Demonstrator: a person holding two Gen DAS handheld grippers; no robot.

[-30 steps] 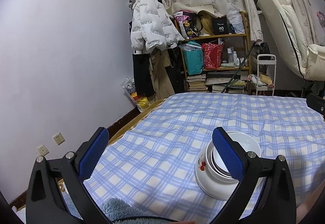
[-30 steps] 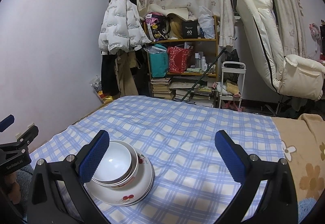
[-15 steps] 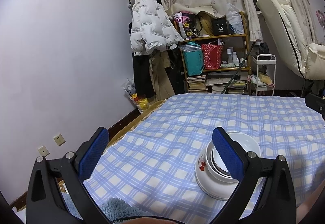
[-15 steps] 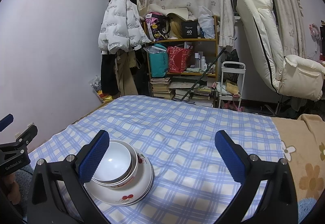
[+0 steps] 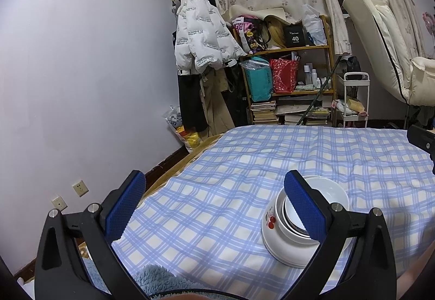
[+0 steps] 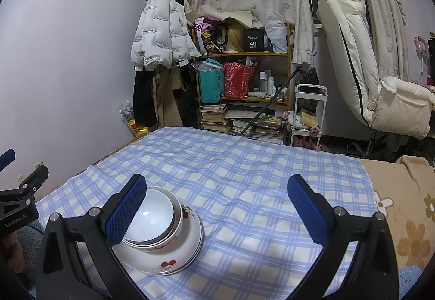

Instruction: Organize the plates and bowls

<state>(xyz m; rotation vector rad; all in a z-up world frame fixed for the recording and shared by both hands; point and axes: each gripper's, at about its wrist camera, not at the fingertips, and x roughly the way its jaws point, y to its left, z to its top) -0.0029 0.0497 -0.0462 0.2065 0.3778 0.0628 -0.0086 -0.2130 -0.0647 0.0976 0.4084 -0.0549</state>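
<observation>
The left tool (image 5: 214,207) is spread wide, its two blue-padded fingers (image 5: 125,205) well apart with nothing between them, pointing forward and held level. The right tool (image 6: 217,209) is posed the same way, both blue pads (image 6: 307,207) far apart and gripping nothing. In the right wrist view, part of the left tool shows at the left edge, beside the right one.

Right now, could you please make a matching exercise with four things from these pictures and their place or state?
Things:
1. white bowls
2. plates
3. left gripper
4. white jacket

Place or state:
A. hanging by the wall
B. lowest in the stack, on the checked cloth
C. jaws wide apart, holding nothing
D. nested on top of the stack

Pairs: 1-D, 2-B, 3-C, 4-A
</observation>
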